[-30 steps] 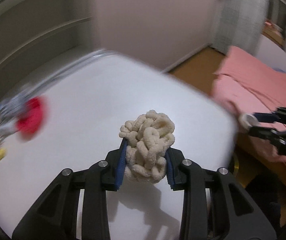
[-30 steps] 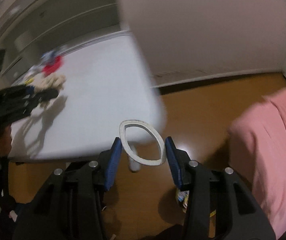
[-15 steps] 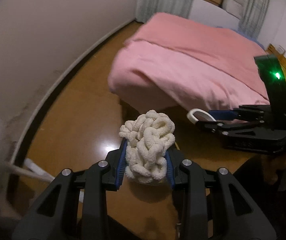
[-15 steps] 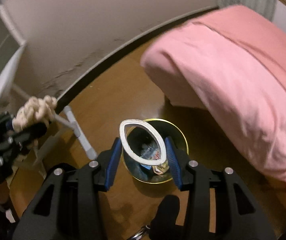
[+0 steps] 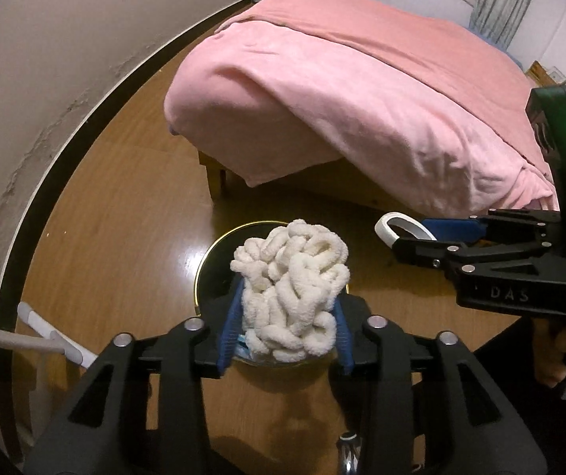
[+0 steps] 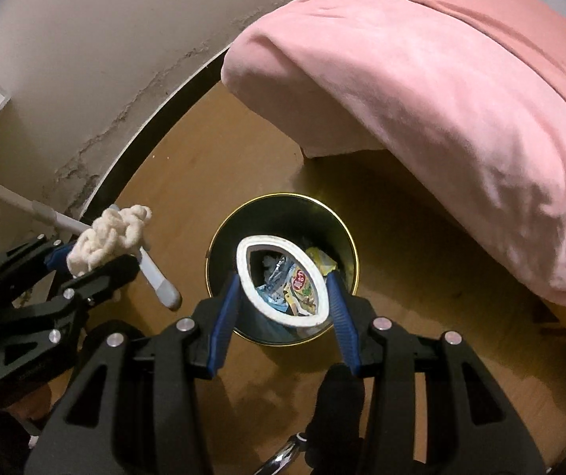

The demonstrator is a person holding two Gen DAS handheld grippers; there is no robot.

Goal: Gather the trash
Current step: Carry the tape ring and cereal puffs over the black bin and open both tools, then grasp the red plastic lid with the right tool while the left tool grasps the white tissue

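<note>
One gold-rimmed bin (image 6: pixel 346 237) on wood floor – crumpled wrappers (image 6: pixel 298 283) inside

**Black printed grippers with blue pads**

Two black plastic grippers are seen. In the lower part of the left wrist view the left gripper (image 5: pixel 286 328) is shown with angular linkage arms cut by triangular openings, silver round screw heads at the joints, and blue ribbed pads (image 5: pixel 230 326) on the fingers. At the right edge the right gripper (image 5: pixel 413 233) is seen from the side: raised letters "DAS" are moulded into its body, and a green light is lit on a curved black bracket above. Bare fingers of a hand (image 5: pixel 560 352) are visible beneath it.
</note>
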